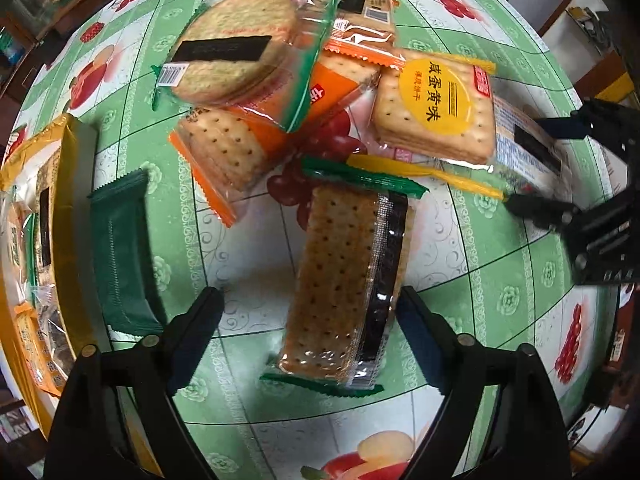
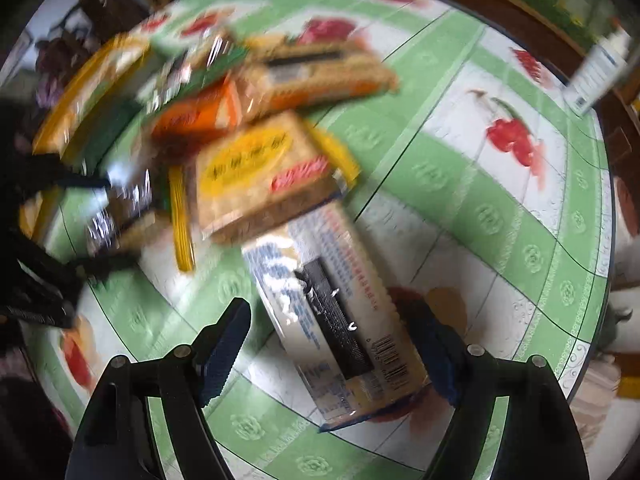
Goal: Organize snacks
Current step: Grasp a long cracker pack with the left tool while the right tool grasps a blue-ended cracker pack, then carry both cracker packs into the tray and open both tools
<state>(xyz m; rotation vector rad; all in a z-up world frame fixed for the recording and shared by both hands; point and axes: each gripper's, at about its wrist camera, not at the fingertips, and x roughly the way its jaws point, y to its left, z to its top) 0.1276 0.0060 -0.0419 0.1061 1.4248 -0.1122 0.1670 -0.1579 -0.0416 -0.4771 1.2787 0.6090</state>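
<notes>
A pile of cracker packs lies on the green fruit-print tablecloth [image 1: 500, 264]. My left gripper [image 1: 306, 304] points down, open, astride a green-edged pack of square crackers [image 1: 340, 276]. Its right finger stands next to the pack's dark side and the left finger is well apart. My right gripper [image 2: 328, 312] is open around a white-and-blue pack with a black strip [image 2: 340, 320]; this view is blurred. The left wrist view shows that right gripper [image 1: 548, 168] at the far right, around the same pack [image 1: 524, 148]. A yellow egg-yolk cracker pack [image 1: 436, 108] overlaps the white-and-blue pack.
A round cracker pack [image 1: 236, 52], an orange pack [image 1: 228, 148] and a brown-orange pack [image 1: 360, 8] are heaped behind. A dark green wrapper [image 1: 120, 248] lies left, beside a yellow box [image 1: 64, 184] holding several packs. The table edge [image 2: 600, 240] curves at right.
</notes>
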